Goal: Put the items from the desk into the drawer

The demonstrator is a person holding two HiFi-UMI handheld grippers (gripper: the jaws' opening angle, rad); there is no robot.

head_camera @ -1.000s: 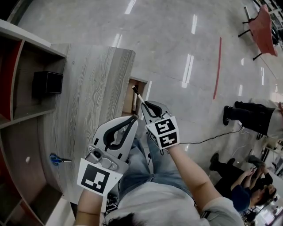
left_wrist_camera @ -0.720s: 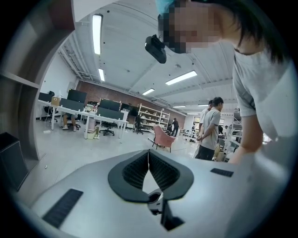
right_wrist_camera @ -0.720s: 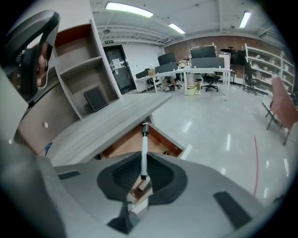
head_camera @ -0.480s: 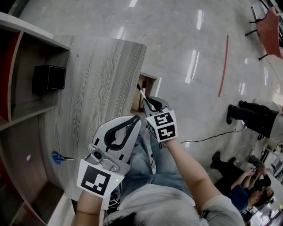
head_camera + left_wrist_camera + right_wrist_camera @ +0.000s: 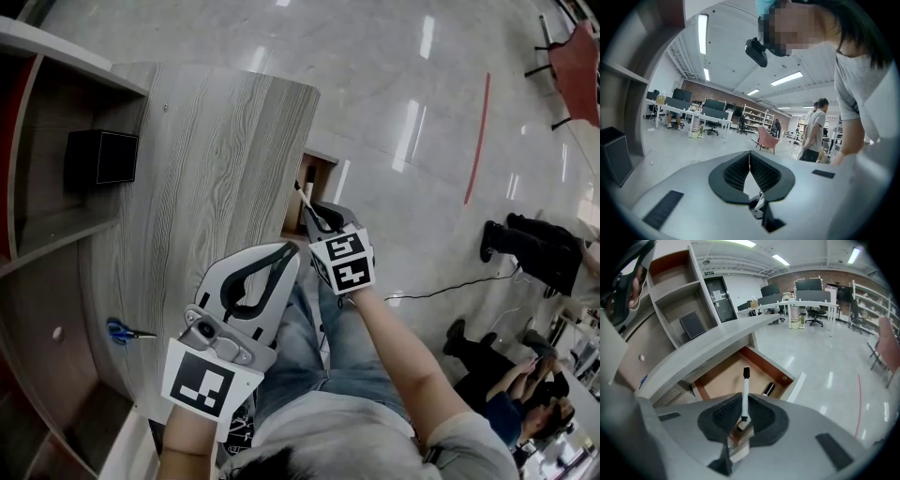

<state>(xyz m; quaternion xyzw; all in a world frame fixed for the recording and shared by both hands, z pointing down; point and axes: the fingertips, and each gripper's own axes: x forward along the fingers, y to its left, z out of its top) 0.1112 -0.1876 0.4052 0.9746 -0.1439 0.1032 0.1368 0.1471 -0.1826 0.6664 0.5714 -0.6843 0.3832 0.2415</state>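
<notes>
My right gripper (image 5: 316,222) (image 5: 742,417) is shut on a white pen (image 5: 305,199) (image 5: 745,395) with a black cap. The pen points out over the open drawer (image 5: 302,193) (image 5: 723,376) under the grey wooden desk (image 5: 197,187). A dark cylindrical item (image 5: 768,389) lies inside the drawer near its front right corner. Blue-handled scissors (image 5: 117,330) lie on the desk's near left part. My left gripper (image 5: 274,272) (image 5: 750,161) is shut with nothing between its jaws; it hovers at the desk's near edge and points up and away.
A black box (image 5: 101,157) sits in the shelf unit left of the desk. The person's legs in jeans (image 5: 309,347) are below the grippers. People (image 5: 525,248) stand on the glossy floor at the right, beside a cable (image 5: 441,295).
The head view has shifted a little. My right gripper still holds the pen over the drawer and has edged slightly forward. The left gripper has barely moved.
</notes>
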